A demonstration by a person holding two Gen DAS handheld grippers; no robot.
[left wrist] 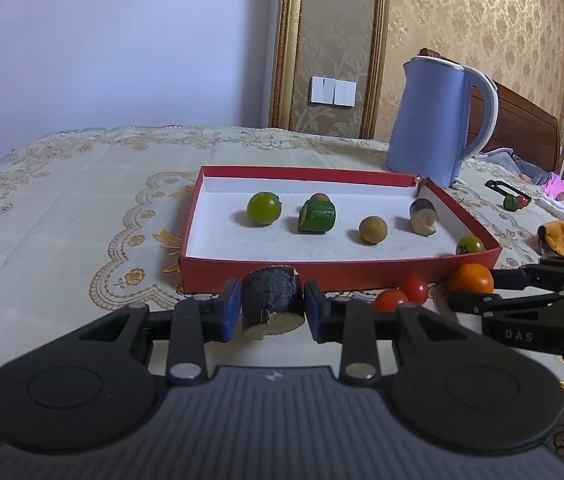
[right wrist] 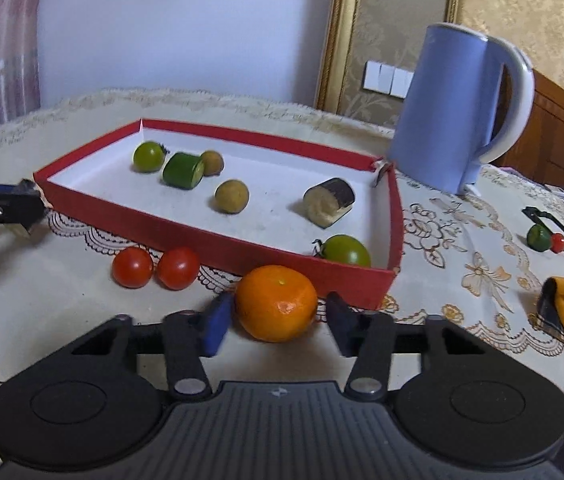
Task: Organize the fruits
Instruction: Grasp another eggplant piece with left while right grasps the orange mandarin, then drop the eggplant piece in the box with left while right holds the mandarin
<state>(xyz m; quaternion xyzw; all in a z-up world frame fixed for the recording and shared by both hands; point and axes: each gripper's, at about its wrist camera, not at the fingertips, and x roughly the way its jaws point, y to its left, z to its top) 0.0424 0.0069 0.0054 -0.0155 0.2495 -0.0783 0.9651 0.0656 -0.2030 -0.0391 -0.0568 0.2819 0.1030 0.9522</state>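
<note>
The left hand-held gripper (left wrist: 271, 308) clamps an eggplant piece (left wrist: 271, 300); the right hand-held gripper (right wrist: 275, 320) brackets the orange (right wrist: 275, 302), its right pad apart

Red tray wall (right wrist: 217, 240) + two tomatoes (right wrist: 155, 267) just ahead; kettle (right wrist: 446, 120) behind; cloth left bare.

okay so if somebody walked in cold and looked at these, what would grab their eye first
Probably the red tray mid-table, holding green tomatoes, a cucumber chunk and an eggplant piece. Next, the orange between the right hand-held gripper's fingers, and the dark eggplant chunk clamped in the left hand-held gripper. A blue kettle stands behind.
</note>
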